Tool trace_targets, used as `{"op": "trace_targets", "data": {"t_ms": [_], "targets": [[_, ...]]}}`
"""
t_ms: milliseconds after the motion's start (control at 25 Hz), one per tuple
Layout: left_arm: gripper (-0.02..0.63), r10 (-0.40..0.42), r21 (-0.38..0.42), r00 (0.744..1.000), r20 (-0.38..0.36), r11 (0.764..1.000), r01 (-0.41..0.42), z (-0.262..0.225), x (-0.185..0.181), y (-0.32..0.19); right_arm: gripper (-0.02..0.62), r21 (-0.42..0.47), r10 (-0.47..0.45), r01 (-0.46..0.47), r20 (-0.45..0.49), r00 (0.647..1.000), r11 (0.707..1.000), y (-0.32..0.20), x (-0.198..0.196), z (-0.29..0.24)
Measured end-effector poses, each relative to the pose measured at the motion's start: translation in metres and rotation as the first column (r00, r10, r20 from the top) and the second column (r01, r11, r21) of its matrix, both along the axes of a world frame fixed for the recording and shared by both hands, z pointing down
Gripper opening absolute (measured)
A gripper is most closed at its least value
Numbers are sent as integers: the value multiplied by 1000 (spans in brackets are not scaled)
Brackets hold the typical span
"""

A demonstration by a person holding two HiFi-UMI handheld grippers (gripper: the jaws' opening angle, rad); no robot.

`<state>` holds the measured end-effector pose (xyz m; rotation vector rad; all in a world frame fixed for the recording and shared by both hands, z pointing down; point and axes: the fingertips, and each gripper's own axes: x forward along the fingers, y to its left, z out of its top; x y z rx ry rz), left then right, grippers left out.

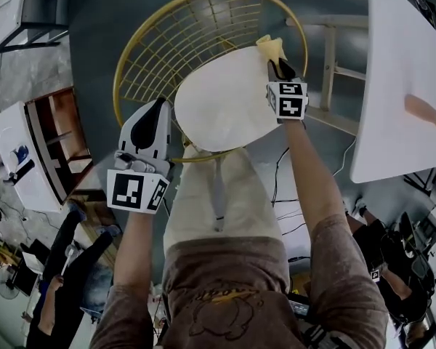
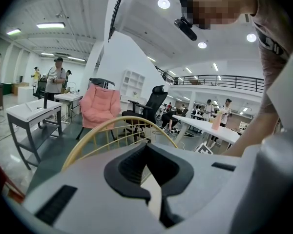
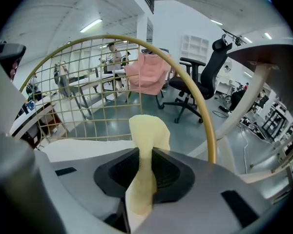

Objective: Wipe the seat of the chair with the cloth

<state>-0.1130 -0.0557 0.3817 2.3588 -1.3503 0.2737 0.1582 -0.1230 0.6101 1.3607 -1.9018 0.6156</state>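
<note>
One cloth [image 3: 147, 132] in right claw [image 3: 142, 156]

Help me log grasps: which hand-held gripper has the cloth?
The right hand-held gripper: its jaws pinch the pale yellow cloth, while the left hand-held gripper is closed on nothing.

The cloth [image 1: 271, 47]: in the head view only a pale yellow tuft clears the right gripper [image 1: 280, 70]. Its lower run is buried between the clamped jaws, and its tail is cut off by the bottom edge of the right gripper view.

The seat [image 1: 225, 97]: near rim hidden behind the person's trousers [image 1: 218, 195], with the chair legs hidden beneath it. In the left gripper view, the left gripper [image 2: 146, 147] body blocks the seat except for one pale sliver.

The white table [image 1: 400, 64]: cut off by the right edge. The pinkish item [image 1: 424, 110] on it is too small to identify.
</note>
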Motion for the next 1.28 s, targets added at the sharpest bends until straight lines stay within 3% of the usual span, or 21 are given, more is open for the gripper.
{"op": "trace_targets", "data": {"t_ms": [520,1000,1280], "targets": [[9,0,-23,1000,0,1000,0,17,-6,-6,94,-87,-13,13,6,1000,996,1,-28,32],[8,-15,-37,1000,5,999,15,27,-16,-8,95,-147,-156,163,56,986,976,33,-110,52],[9,-40,-45,999,2,998,40,33,-26,-4,95,-158,-140,149,66,988,976,42,-129,53]]}}
